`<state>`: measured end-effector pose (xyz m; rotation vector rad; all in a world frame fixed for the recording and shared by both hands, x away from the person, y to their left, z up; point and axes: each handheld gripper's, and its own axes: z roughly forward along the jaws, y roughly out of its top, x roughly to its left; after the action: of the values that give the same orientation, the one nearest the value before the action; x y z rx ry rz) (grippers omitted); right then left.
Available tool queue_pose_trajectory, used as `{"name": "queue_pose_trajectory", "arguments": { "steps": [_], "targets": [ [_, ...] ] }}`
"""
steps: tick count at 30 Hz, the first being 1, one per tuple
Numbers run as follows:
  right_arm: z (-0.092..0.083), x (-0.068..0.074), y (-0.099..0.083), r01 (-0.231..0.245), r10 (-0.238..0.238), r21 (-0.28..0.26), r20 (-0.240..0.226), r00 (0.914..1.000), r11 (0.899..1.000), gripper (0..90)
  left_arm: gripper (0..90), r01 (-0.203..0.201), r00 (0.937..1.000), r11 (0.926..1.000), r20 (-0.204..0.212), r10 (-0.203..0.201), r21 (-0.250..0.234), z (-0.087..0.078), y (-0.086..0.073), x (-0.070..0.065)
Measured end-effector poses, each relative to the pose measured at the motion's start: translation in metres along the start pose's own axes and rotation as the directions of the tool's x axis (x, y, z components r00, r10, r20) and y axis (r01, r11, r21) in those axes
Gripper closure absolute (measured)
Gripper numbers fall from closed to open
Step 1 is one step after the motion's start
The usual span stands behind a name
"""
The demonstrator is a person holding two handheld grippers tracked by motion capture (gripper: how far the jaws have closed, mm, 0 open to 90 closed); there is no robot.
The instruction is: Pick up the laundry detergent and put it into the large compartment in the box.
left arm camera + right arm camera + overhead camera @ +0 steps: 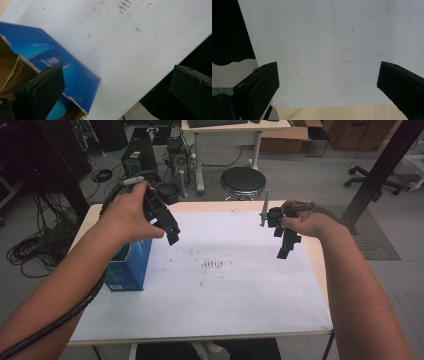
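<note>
Looking from the high view, both hands hover above the worktop [210, 320]: the left gripper [169, 227] beside a torn-open blue box [131, 267], the right gripper [286, 242] over bare white sheet [240, 295]. Nothing is held, so whatever the job is, it seems not yet begun.

From the left gripper view, the jaws stand wide and empty over the box [62, 65]; its inside is cut off and probably holds something I cannot make out.

From the right gripper view, jaws gape wide above the stained sheet [324, 50].

one blue box [131, 265], one white sheet [225, 290], two tongs [172, 237].
</note>
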<state>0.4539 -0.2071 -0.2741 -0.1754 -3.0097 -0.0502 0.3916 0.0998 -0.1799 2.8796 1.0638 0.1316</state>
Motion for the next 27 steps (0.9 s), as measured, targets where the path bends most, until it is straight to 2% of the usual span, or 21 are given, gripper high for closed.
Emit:
{"name": "queue_pose_trajectory", "arguments": {
  "steps": [2,5,7,8,9,10,11,13,14,17,19,21,23,24,25,27],
  "targets": [
    [0.0,0.001,0.0,0.005,-0.005,0.002,0.001,1.0,1.0,4.0,0.2,-0.042,0.9991,0.9991,0.004,0.042,0.008,0.001,0.005,-0.007],
    [0.0,0.001,-0.001,0.007,-0.007,0.005,0.001,1.0,1.0,4.0,0.2,-0.056,0.9984,0.9984,0.009,0.056,0.012,0.002,0.009,-0.012],
    [0.001,0.002,-0.001,0.007,-0.007,0.005,0.002,1.0,1.0,4.0,0.2,-0.092,0.9954,0.9957,0.028,0.092,0.008,0.002,0.013,-0.018],
    [0.001,0.002,-0.001,0.007,-0.007,0.005,0.002,1.0,1.0,4.0,0.2,-0.092,0.9954,0.9957,0.028,0.092,0.008,0.002,0.013,-0.018],
    [0.001,0.002,-0.002,0.009,-0.009,0.003,-0.001,1.0,1.0,4.0,0.2,-0.131,0.9909,0.9912,0.03,0.131,0.016,0.002,0.016,-0.023],
    [0.001,0.002,-0.002,0.009,-0.009,0.003,-0.001,1.0,1.0,4.0,0.2,-0.131,0.9909,0.9912,0.03,0.131,0.016,0.002,0.016,-0.023],
    [0.002,0.002,-0.003,0.009,-0.009,0.004,-0.003,1.0,1.0,4.0,0.2,-0.174,0.9844,0.9845,0.027,0.174,0.018,0.002,0.019,-0.027],
    [0.003,0.001,-0.003,0.01,-0.01,0.004,-0.003,0.9999,1.0,4.0,0.2,-0.212,0.9771,0.9768,0.022,0.212,0.03,0.003,0.022,-0.03],
    [0.003,0.001,-0.003,0.01,-0.01,0.004,-0.003,0.9999,1.0,4.0,0.2,-0.212,0.9771,0.9768,0.022,0.212,0.03,0.003,0.022,-0.03],
    [0.004,0.001,-0.004,0.01,-0.01,0.001,-0.004,0.9999,1.0,4.0,0.2,-0.266,0.9638,0.9628,0.012,0.266,0.046,0.004,0.025,-0.034],
    [0.004,0.001,-0.004,0.012,-0.012,0.005,-0.005,0.9999,1.0,4.0,0.2,-0.298,0.9544,0.9535,0.029,0.297,0.044,0.006,0.027,-0.035],
    [0.005,0.001,-0.004,0.012,-0.012,0.004,-0.005,0.9999,1.0,4.0,0.2,-0.335,0.9417,0.9417,0.04,0.334,0.029,0.008,0.028,-0.035],
    [0.005,0.001,-0.004,0.017,-0.017,0.005,-0.004,0.9998,1.0,4.0,0.2,-0.347,0.9369,0.9374,0.059,0.345,0.033,0.009,0.028,-0.035],
    [0.005,0.001,-0.004,0.019,-0.019,0.004,-0.003,0.9998,1.0,4.0,0.2,-0.361,0.9317,0.9321,0.056,0.359,0.03,0.011,0.029,-0.036],
    [0.005,0.002,-0.004,0.018,-0.018,0.005,-0.005,0.9998,1.0,4.0,0.2,-0.359,0.9319,0.9329,0.067,0.356,0.029,0.012,0.029,-0.035],
    [0.006,0.002,-0.003,0.021,-0.021,0.005,-0.006,0.9998,1.0,4.0,0.2,-0.369,0.9273,0.929,0.076,0.366,0.025,0.014,0.029,-0.035]
  ]
}}
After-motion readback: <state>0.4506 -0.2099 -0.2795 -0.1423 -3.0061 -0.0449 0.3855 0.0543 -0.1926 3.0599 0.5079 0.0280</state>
